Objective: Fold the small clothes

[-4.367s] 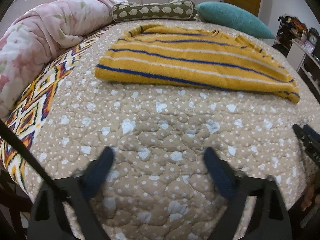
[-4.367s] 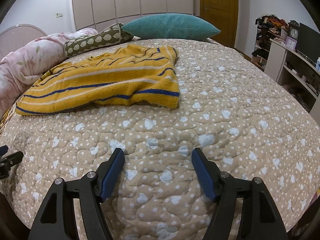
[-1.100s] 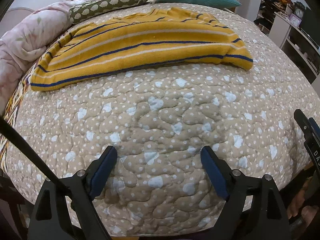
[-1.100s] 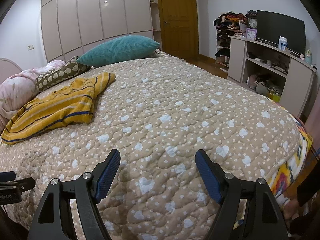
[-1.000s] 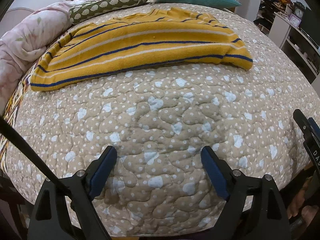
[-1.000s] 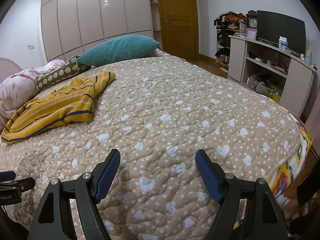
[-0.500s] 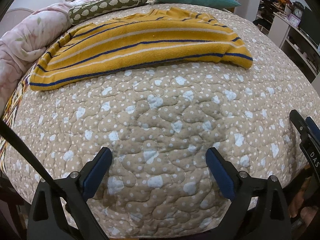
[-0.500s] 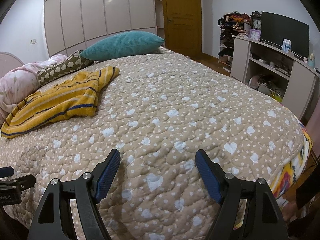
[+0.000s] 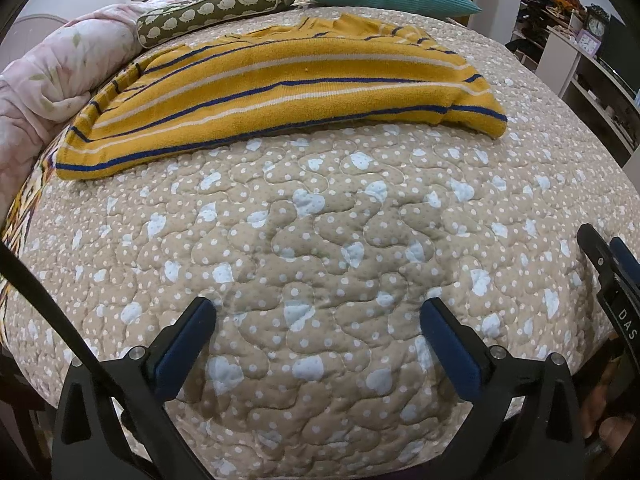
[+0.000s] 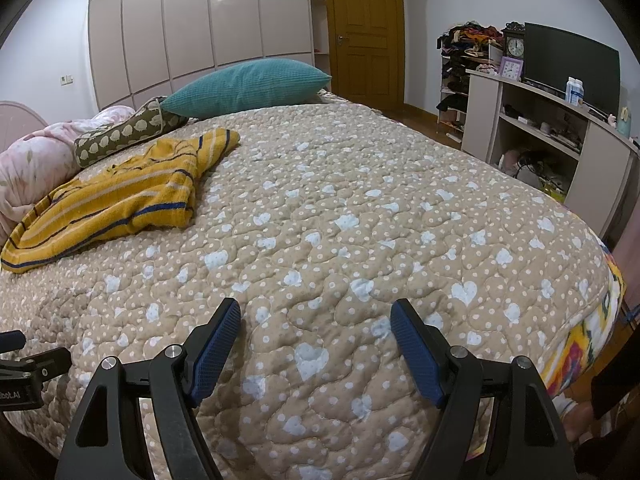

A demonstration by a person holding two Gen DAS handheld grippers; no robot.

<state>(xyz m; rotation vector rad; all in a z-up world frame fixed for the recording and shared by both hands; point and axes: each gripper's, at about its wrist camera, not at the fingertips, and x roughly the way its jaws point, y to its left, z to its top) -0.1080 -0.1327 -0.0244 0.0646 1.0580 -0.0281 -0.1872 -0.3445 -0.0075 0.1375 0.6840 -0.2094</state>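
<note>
Hovering open grippers near apparently folded striped sweater

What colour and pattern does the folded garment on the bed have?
The garment is mustard yellow with blue and cream stripes; clearest from the left wrist.

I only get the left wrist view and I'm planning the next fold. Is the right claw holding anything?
Observer: No. The right claw is open over the quilt, with nothing between its pads.
Operator: Does any part of the sweater stick out on its far side?
Observer: Yes. On the yellow sweater, a striped sleeve end pokes out toward the teal pillow.
Operator: What lies on the bed to the sweater's right?
Observer: Only quilt, as far as the bed edge beside the shelf unit.
</note>
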